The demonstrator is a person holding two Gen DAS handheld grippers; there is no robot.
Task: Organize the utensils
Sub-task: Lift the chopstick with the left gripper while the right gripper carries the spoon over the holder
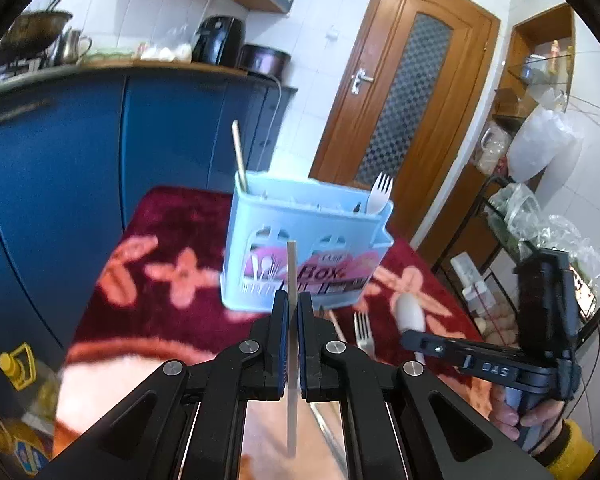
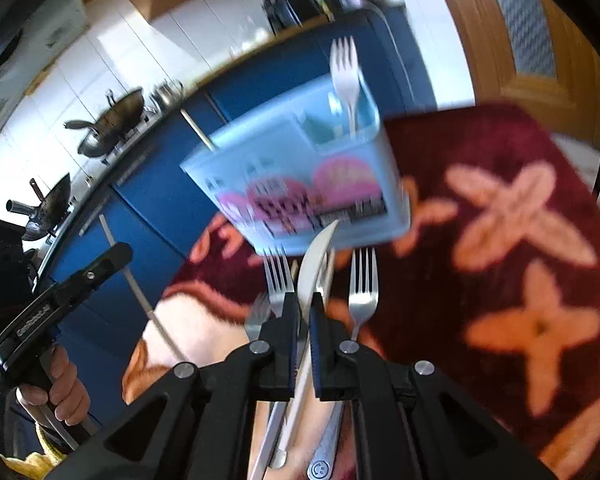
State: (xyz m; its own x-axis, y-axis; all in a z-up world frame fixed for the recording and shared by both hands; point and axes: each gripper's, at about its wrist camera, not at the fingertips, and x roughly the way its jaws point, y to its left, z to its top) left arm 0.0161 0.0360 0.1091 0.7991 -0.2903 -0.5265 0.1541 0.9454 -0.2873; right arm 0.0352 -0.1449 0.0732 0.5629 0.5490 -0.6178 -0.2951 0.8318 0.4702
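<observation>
The left gripper [image 1: 293, 312] has its fingers squeezed on a thin pale stick [image 1: 291, 280]. The stick stands straight up between them. Right in front of it is the light blue utensil box [image 1: 300, 248]. The box sits on the counter, which is covered with a dark red cloth with orange flowers [image 1: 148, 256]. A wooden stick [image 1: 239, 156] pokes up from the box's left end. A white plastic fork [image 1: 381, 194] stands in its right end.

The right gripper [image 2: 305, 304] has its fingers squeezed on a white plastic knife [image 2: 314, 264]. The knife tip points up at the box and is very close to its front. Metal forks [image 2: 363, 284] lie on the cloth near the box. A white spoon [image 1: 410, 312] lies there too.
</observation>
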